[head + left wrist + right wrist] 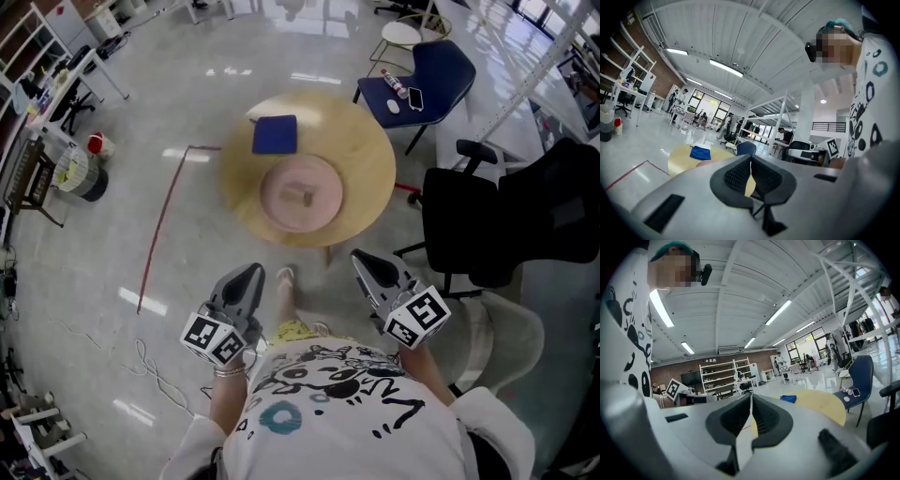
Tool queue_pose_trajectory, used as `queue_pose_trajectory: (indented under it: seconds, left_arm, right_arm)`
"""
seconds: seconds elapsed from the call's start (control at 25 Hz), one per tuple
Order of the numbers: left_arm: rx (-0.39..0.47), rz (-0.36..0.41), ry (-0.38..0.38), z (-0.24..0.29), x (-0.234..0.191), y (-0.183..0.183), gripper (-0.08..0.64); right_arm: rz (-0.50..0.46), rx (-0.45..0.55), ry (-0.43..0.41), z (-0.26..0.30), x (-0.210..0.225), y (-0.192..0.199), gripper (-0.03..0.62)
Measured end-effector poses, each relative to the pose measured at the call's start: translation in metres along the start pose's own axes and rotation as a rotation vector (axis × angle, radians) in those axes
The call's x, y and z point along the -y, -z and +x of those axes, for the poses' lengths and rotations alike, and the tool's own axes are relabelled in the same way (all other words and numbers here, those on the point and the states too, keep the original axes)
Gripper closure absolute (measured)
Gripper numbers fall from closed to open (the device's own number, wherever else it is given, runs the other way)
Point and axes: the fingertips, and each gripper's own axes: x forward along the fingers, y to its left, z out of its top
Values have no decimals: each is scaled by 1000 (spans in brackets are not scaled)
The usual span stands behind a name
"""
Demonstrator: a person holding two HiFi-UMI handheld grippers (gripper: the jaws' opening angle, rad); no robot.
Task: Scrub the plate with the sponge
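Note:
A pink plate [301, 193] lies on the round wooden table [366, 159], with a small brownish object [304, 196] at its middle. A blue cloth-like square [275, 134] lies on the table just behind the plate. Both grippers hang in the air short of the table's near edge. My left gripper [249, 275] is shut and empty, and so is my right gripper [364, 260]. In the left gripper view the shut gripper [750, 159] points at the table with the blue square [700, 153]. The right gripper [751, 401] in its own view also stands shut, and the blue square [789, 399] lies beyond it.
A blue chair [424, 79] holding a bottle and a phone stands behind the table's right side. A black office chair [497, 220] stands to the right. Red tape [161, 225] marks the floor at left. Shelves and desks line the far left wall.

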Motion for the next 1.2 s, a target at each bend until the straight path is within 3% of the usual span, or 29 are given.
queue_pose_trajectory:
  seconds: [0.16,0.64,0.96,1.2]
  left_arm:
    - [-9,-1,25,32,-39,-15,543]
    - [-138,3,186,124,-138,-50,543]
    - [-221,-20,240,158,-189,-33,541]
    - [-283,-55,235,174,-207,-14,543]
  right_arm:
    - [-10,-5,13,40,19,-4,563]
    - [46,-28,154,153,80,-24,563]
    - [66,-85,209,208,107,-7,563]
    - [81,-161,223,223,116,12,563]
